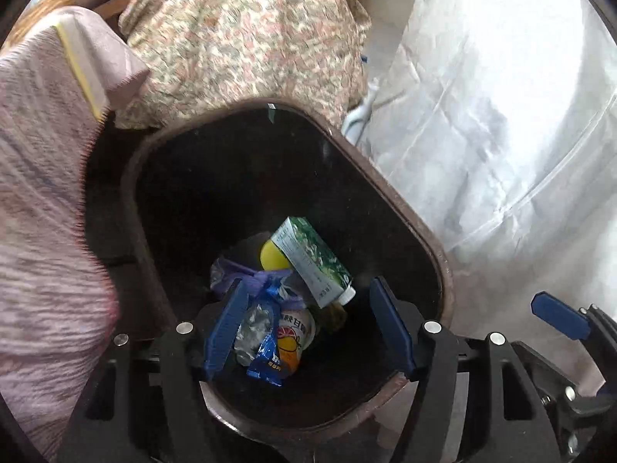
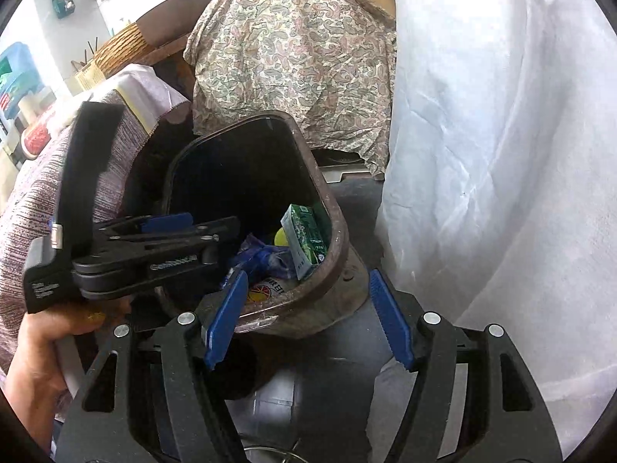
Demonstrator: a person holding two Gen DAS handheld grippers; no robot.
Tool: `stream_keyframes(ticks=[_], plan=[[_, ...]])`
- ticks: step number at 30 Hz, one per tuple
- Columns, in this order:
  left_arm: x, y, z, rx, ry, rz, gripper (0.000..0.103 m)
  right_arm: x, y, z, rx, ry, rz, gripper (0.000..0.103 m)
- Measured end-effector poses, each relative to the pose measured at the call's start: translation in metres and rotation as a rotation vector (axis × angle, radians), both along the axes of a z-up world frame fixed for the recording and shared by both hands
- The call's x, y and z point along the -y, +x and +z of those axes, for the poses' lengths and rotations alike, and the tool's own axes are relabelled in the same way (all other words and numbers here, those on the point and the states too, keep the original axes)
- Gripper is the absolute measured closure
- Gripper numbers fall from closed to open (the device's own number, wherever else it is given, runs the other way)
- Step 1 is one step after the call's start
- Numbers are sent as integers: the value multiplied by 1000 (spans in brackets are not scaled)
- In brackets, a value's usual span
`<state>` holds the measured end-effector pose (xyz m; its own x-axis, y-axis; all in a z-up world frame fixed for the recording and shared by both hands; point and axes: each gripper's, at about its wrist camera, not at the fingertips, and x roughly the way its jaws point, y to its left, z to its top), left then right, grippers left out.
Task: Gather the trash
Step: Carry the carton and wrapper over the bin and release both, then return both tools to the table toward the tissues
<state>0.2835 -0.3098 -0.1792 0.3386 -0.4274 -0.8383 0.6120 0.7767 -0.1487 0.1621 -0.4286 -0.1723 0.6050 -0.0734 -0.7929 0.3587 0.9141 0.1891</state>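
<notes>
We hold the left tool (image 1: 308, 332) over the dark brown, rounded-rectangular plastic bin (image 1: 408, 208), blue ribbed pads spread, pinching nothing. The trash lies on the bin's bottom: a green-and-white carton (image 1: 312, 258), a yellow ball (image 1: 272, 256), crinkled blue wrappers (image 1: 266, 362). Our right tool (image 2: 308, 320) hangs spread and bare at the bin's near rim, beside the paisley cloth (image 2: 293, 58) and white sheeting (image 2: 501, 154)

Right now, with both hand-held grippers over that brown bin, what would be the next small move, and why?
Probably lift the left hand-held gripper up and away from the brown plastic bin. Its jaws stand open and empty, and the green carton and blue wrapper already lie inside, so the drop looks done.
</notes>
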Motion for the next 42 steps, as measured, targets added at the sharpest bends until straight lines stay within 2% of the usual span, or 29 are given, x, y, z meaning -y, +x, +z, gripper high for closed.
stream_keyframes(ticks=[4,6,10,12,15,20,27,34,37,42], plan=[[-14,-9,23,46,-41,22,38,0,-3,7,7,-22,-13,36],[-18,-15,37,70,-76,25,38,-2,-4,10,8,-43,-15,30],[-38,-30,76,142,-171,56,33,-4,-4,19,26,-86,-22,30],[-51,-33,93,143,-222,81,32,-3,-6,24,40,-100,-35,30],[-71,-40,117,151,-308,103,31,-3,-5,34,72,-76,-38,29],[-104,-57,145,233,-334,133,22,-18,9,51,119,-34,9,27],[-169,-70,153,324,-260,241,18,-81,49,82,194,2,215,27],[-245,-73,158,393,-156,354,11,-152,87,114,264,-24,454,27],[-276,-69,162,424,-97,404,11,-180,110,127,265,-8,540,27],[-313,-62,164,469,24,449,6,-232,153,148,265,-90,650,27]])
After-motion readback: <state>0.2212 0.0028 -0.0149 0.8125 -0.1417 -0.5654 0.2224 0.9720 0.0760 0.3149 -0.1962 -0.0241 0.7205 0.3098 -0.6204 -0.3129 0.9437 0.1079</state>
